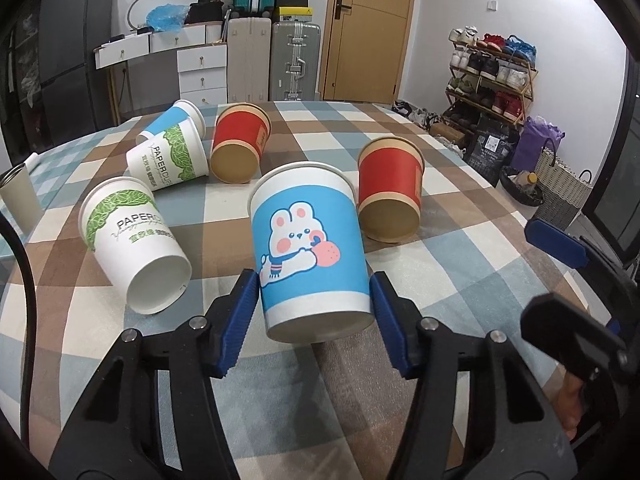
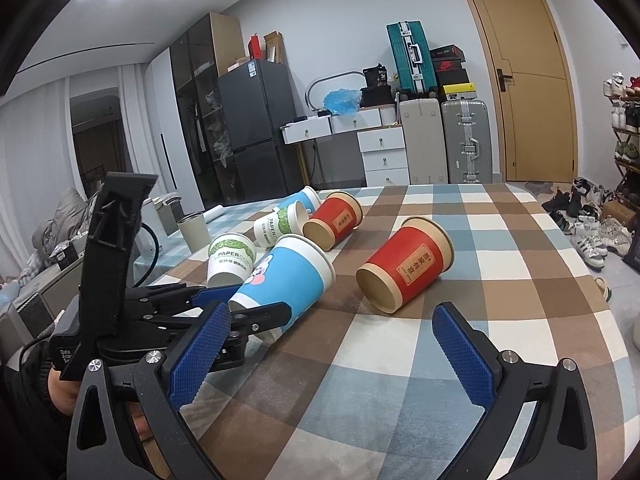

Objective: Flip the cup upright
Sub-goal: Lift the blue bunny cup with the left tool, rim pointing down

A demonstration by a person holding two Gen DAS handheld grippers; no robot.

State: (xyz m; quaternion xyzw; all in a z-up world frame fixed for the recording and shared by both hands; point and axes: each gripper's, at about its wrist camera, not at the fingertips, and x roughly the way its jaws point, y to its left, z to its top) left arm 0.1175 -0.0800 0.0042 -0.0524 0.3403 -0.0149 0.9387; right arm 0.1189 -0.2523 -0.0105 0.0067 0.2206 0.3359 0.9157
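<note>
A blue paper cup with a rabbit picture lies on its side on the checked tablecloth, its base toward me. My left gripper has its blue fingers on either side of the cup's lower part, close to its walls; contact is not clear. In the right wrist view the same cup lies between the left gripper's fingers, mouth pointing away. My right gripper is open and empty, above the cloth in front of a red cup lying on its side.
Several other cups lie on their sides: two white-green ones, a blue one, and two red ones. A grey tumbler stands at the table's left edge. Suitcases and drawers stand behind the table.
</note>
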